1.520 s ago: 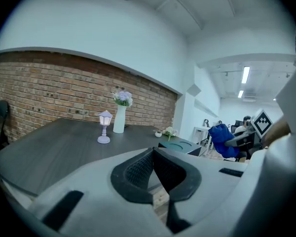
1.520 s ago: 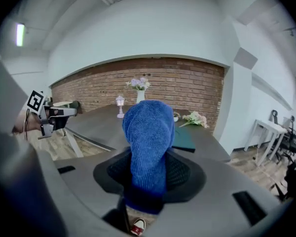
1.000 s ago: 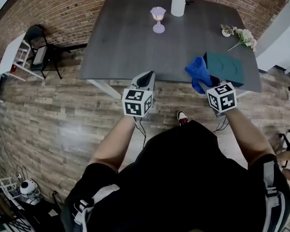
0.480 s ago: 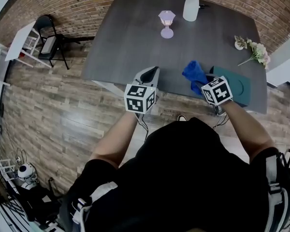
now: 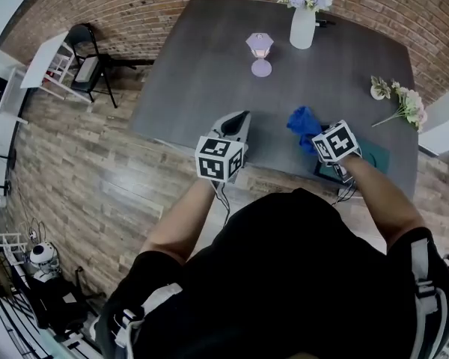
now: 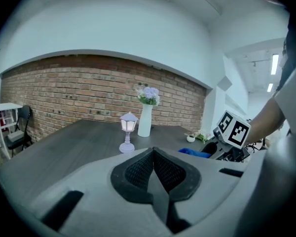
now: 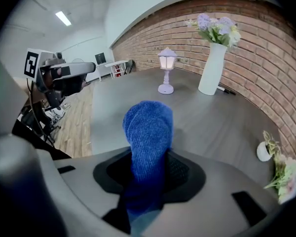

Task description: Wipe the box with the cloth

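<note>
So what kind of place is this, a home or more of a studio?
Probably a staged dining corner in a studio or office: a red brick wall, a dark grey wooden table with a white vase of lilac flowers, and ceiling strip lights.

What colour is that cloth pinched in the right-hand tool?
The cloth is bright blue, seen best in the right gripper view.

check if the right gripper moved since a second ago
Yes. The right gripper, holding the fuzzy blue cloth, went away from the person: from short of the near edge of the flat dark-teal box to over its left part.
</note>
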`<state>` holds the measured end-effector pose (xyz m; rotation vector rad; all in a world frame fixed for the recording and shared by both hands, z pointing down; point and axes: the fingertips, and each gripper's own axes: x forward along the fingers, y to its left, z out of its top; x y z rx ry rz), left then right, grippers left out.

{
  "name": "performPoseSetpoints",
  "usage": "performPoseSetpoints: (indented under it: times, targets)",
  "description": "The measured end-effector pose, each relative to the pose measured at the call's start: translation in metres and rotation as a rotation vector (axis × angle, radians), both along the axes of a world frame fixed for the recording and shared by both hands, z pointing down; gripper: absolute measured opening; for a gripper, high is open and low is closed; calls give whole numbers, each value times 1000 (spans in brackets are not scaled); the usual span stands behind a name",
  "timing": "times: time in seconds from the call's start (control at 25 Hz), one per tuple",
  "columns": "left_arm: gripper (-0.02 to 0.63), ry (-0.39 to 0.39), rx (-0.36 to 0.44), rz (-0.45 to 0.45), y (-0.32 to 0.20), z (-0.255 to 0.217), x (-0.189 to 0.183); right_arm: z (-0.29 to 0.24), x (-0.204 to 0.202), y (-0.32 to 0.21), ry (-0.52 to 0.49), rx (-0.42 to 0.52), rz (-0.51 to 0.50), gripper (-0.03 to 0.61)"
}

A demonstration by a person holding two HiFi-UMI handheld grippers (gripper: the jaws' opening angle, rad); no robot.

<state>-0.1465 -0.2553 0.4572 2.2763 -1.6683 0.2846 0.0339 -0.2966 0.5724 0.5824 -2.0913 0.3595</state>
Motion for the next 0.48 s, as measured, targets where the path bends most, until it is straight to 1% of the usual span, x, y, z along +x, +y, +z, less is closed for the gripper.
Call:
performPoseSetpoints:
  times: [0.12, 0.32, 0.48]
  targets:
    - [9, -13, -19, -26, -7, 4, 0, -1, 5, -23, -16, -11, 18, 150]
    - [9, -10, -16, -62, -20, -1, 2, -6, 8, -68, -78, -33, 78, 150]
    - [9, -10, -16, -93, -28, -3, 5, -7, 18, -97, -98, -40, 112, 150]
